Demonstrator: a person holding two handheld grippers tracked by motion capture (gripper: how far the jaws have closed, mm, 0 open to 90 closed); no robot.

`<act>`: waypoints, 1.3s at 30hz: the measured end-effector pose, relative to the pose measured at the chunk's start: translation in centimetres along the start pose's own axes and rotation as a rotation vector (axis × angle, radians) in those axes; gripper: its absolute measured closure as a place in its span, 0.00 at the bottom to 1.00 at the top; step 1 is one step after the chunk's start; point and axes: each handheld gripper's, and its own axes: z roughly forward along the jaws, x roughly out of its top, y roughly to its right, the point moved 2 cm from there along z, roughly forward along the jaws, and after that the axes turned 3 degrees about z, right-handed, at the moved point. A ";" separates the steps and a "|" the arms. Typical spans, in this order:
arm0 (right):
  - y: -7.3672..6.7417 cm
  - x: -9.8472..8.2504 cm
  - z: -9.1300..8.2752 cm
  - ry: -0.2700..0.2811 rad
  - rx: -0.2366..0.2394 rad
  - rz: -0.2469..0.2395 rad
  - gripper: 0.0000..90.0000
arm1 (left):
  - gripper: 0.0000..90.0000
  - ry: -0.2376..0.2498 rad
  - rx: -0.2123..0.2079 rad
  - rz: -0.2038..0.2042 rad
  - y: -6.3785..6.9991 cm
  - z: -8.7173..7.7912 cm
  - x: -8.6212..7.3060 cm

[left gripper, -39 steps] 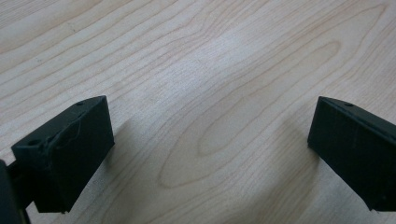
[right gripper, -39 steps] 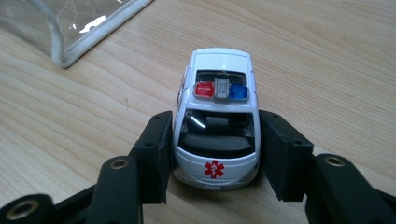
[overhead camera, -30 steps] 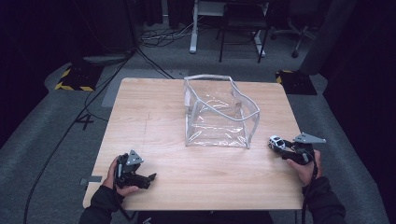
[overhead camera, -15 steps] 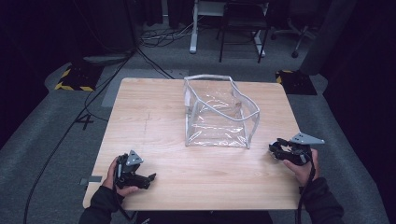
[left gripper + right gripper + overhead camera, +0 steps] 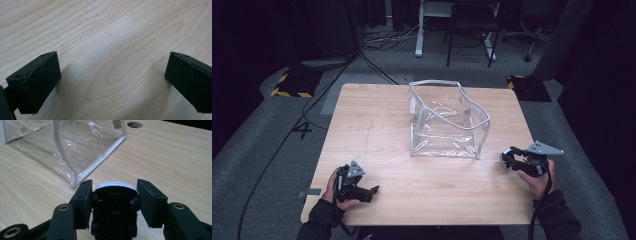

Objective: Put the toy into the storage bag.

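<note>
A: The right tongs (image 5: 113, 202) were clamped on a small toy car (image 5: 114, 210), held underside-up just off the near right corner of the clear pouch (image 5: 444, 120).

B: And the left tongs (image 5: 112, 82)?

A: Spread wide with nothing between them, resting low on the bench (image 5: 382, 135), well short of the pouch.

B: So mid-carry, I'd say. Next it needed lifting over the pouch's open top, then letting go.
</note>
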 end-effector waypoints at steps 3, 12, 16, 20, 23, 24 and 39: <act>0.0 0.2 -0.2 0.008 0.005 0.010 0.54 | 0.01 0.000 0.000 0.000 0.0 0.0 0.0; -0.1 2.0 -0.7 0.047 0.011 0.014 0.54 | 0.01 0.000 0.000 0.000 0.0 0.0 0.0; -0.3 3.2 -0.8 0.055 0.011 0.009 0.54 | 0.01 0.000 0.000 0.000 0.0 0.0 0.0; -0.5 4.3 -0.7 0.062 0.014 -0.009 0.54 | 0.01 0.000 0.000 -0.001 0.0 0.0 0.0; -0.6 5.2 -0.8 0.066 0.017 -0.016 0.54 | 0.01 0.000 0.000 0.000 0.0 0.0 0.0; -0.6 5.4 -0.8 0.066 0.015 -0.025 0.54 | 0.01 0.000 0.000 0.000 0.0 0.0 0.0; -0.4 8.9 -1.3 0.097 0.010 -0.037 0.54 | 0.01 0.000 0.000 0.000 0.0 0.0 0.0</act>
